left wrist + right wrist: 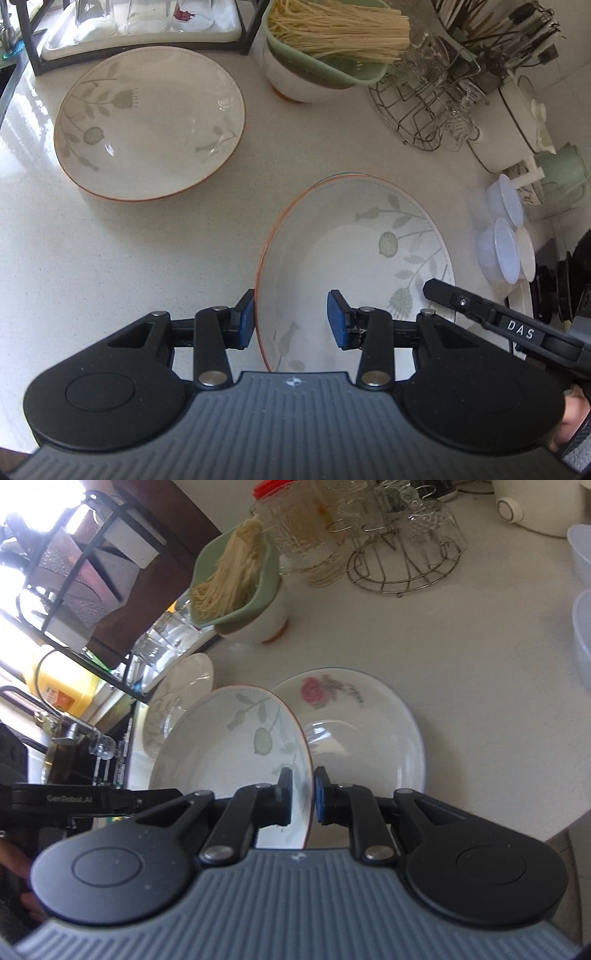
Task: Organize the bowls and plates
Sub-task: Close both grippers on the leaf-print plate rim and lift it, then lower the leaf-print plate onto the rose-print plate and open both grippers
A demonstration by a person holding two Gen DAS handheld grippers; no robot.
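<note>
My right gripper (303,797) is shut on the rim of a white leaf-patterned bowl (229,753), which it holds tilted above the counter. Its black finger (439,290) reaches over that bowl's (351,266) right rim in the left wrist view. My left gripper (291,321) straddles the bowl's near-left rim. One blue pad sits just outside the rim and the other stands well apart inside, so the jaws are open. A rose-printed plate (362,720) lies on the counter under and behind the held bowl. A second leaf bowl (147,122) rests on the counter to the far left.
A green colander of noodles (325,48) sits in a white bowl at the back. A wire rack of glasses (417,107), a white pot (517,122) and plastic tubs (502,243) line the right. A black rack holding a tray of glasses (140,22) stands back left, with a tap (74,734) beyond.
</note>
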